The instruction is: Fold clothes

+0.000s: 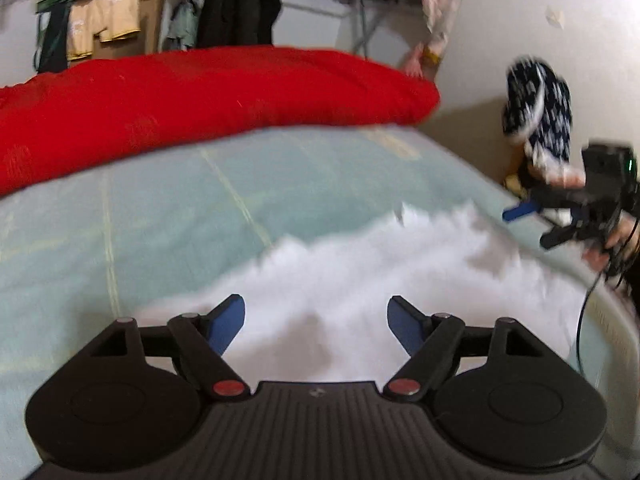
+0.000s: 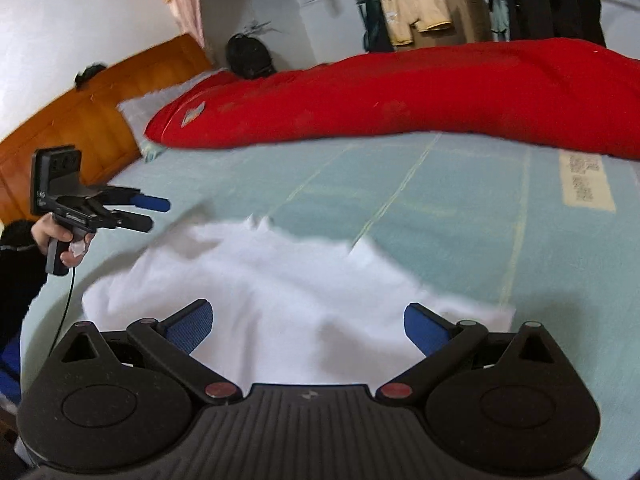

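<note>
bed point(image 1: 168, 208): takes up most of both views, covered by a pale green sheet with thin light lines.
red quilt point(image 1: 200, 108): a long bunched roll along the far side of the bed, well apart from the white cloth.
headboard point(image 2: 80, 120): orange-brown wood at one end of the bed, against the white wall.
white cloth point(image 2: 288, 300): rumpled and blurred, lying on the near part of the bed, close to its near edge, with nothing gripping it.
hanging clothes point(image 2: 416, 12): yellow shorts and dark garments beyond the far side of the bed.
left gripper point(image 1: 316, 324): jaws spread wide over the near edge of the white cloth, nothing between the blue pads.
right gripper point(image 2: 308, 328): jaws spread wide above the white cloth on the bed, nothing pinched.
hand point(image 2: 60, 236): wrapped around the left gripper's handle, beside the bed.
</note>
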The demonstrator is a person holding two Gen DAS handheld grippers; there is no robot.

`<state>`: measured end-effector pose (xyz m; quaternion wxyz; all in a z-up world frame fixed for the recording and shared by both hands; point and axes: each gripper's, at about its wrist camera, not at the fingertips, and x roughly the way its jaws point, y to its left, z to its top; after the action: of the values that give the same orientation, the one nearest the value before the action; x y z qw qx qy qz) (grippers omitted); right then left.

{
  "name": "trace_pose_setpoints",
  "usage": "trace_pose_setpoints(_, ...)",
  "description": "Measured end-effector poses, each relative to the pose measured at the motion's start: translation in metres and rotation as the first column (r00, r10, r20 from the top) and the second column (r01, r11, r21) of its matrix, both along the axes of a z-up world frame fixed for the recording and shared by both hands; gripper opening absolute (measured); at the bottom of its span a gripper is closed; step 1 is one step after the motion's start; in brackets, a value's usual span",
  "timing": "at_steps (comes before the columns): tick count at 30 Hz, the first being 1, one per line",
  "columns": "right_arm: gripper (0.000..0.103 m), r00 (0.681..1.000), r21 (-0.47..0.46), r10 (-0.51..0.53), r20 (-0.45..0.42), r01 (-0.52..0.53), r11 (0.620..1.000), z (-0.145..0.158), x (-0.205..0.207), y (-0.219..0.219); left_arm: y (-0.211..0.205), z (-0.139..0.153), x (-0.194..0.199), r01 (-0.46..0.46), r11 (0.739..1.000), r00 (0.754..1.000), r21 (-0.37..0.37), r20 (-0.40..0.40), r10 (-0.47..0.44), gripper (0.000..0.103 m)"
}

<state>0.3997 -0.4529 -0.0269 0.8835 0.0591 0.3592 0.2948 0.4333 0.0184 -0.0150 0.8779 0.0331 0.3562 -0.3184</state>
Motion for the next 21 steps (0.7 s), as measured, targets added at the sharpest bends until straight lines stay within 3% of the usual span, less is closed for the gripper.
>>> trace_pose_setpoints(6,0.103,0.997,-0.049,-0.053,-0.048,0.051,0.998,-0.040,-0.064,0.011,0.008,-0.039,-0.073,-0.040,0.997,0.999,0.072,-0.006,0.041,0.078)
trace_pose_setpoints(11,0.103,0.992,-0.012,-0.122,-0.039,0.121,0.993,-0.046,-0.109,-0.009,0.014,-0.028,-0.108,-0.049,0.988,0.999,0.150,-0.001,0.049,0.078)
trace_pose_setpoints(13,0.103,0.993,0.002,-0.117,-0.013,0.117,0.993,-0.035,-0.111,-0.003,0.008,-0.013,-0.111,-0.033,0.986,0.999,0.161,0.028,0.029,0.078)
trace_pose_setpoints(17,0.103,0.995,0.034,-0.088,0.049,0.086,0.996,-0.014,-0.108,0.017,-0.010,0.000,-0.106,-0.001,0.999,0.998,0.050,0.062,-0.003,0.078)
trace_pose_setpoints(19,0.103,0.997,0.066,-0.055,0.050,0.052,0.996,-0.016,-0.096,0.034,-0.021,-0.010,-0.104,0.015,0.997,0.997,0.074,0.069,-0.020,0.079)
trace_pose_setpoints(21,0.103,0.999,0.058,-0.033,0.014,0.032,0.998,-0.029,-0.086,0.045,-0.019,-0.027,-0.104,-0.020,0.993,1.000,0.119,0.016,0.018,0.078)
